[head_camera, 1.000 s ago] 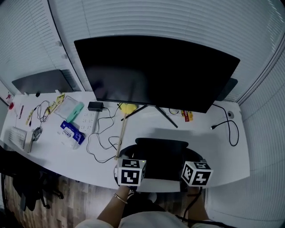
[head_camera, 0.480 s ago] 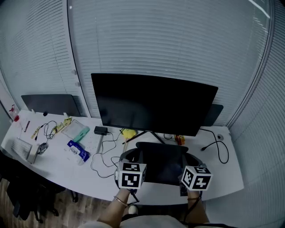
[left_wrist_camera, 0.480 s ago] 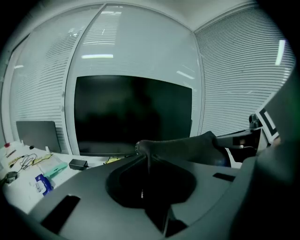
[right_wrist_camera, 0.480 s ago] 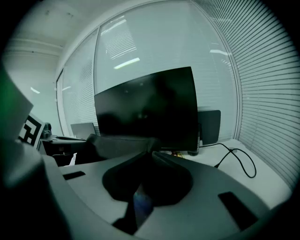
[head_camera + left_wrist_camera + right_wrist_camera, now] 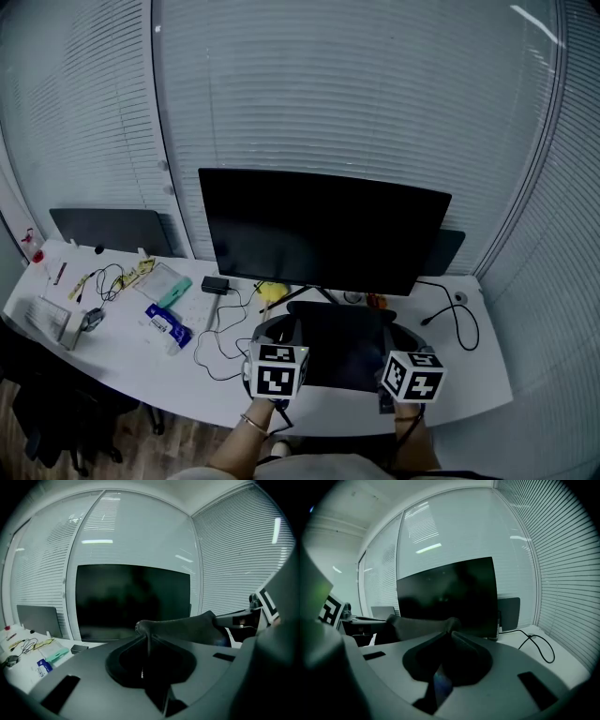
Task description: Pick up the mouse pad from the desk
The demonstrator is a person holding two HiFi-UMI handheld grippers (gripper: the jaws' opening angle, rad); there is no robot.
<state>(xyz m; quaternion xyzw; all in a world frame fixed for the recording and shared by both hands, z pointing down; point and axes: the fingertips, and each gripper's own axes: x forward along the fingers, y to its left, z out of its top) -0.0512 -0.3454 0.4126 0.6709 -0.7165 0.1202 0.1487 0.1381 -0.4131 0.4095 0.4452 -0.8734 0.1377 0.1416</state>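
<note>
Over worktop [image 5: 473, 375] front edge: left tool [image 5: 148, 638] and right tool [image 5: 450, 633] pinched on mouse pad [image 5: 342, 352], probably lifted clear. Raise level, even tension.

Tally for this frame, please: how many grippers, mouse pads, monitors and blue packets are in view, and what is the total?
Grippers: 2, the left gripper and the right gripper, each shut on the pad
Mouse pad: 1
Monitor: 1
Blue packet: 1
Total: 5
</note>
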